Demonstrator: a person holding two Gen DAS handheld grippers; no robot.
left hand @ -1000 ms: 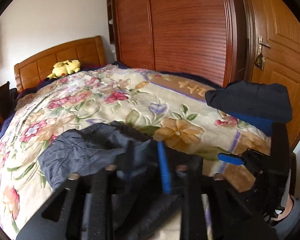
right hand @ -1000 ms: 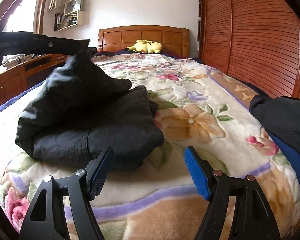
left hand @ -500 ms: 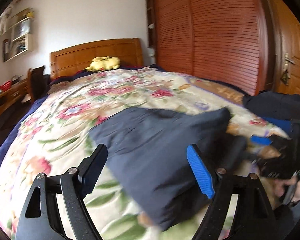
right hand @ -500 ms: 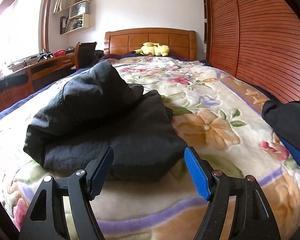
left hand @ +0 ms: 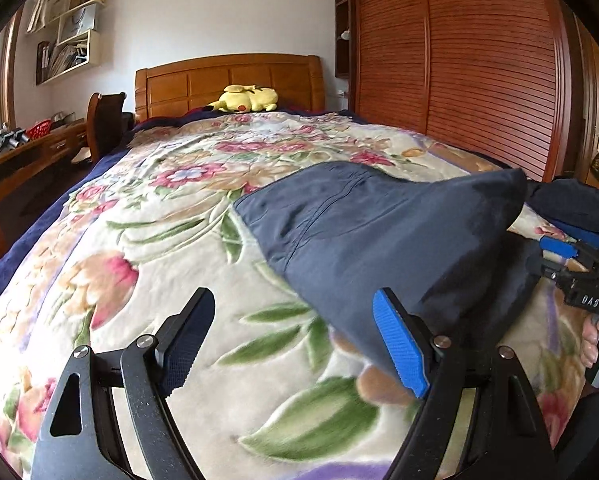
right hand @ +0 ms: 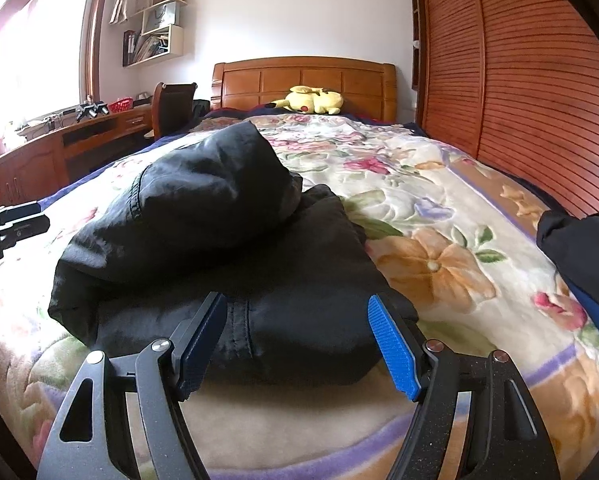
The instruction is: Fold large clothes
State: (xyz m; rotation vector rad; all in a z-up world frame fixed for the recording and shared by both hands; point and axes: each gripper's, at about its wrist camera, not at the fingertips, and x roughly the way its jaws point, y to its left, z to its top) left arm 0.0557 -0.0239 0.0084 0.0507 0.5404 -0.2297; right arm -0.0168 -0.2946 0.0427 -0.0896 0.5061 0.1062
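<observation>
So the dark navy folded fabric garment (right hand: 235, 264) is lying on the floral quilted bed (right hand: 431, 216), dead ahead of the right tongs (right hand: 299, 344) and basically between their tips. The near folded edge sits right at the blue pads, though I can't tell if it's actually touching them. Its long axis runs crosswise to the right tongs, and there's a puffy hump on the far-left part that hasn't gone flat. From the left tongs (left hand: 295, 340) the same garment (left hand: 379, 232) lies ahead and off to the right, with only its near corner reaching their right pad, so I'd say the right hand is the nearer one for whatever flattening or next fold comes up. Both tongs are spread wide with nothing in them. Compared with a second ago: the left tongs had the cloth bunched right up against them, and now they've let go and backed off, with the fabric dropped onto the pile. The right tongs look to have crept a bit closer to the bundle. There's another dark folded pile (right hand: 579, 248) off to the right.
</observation>
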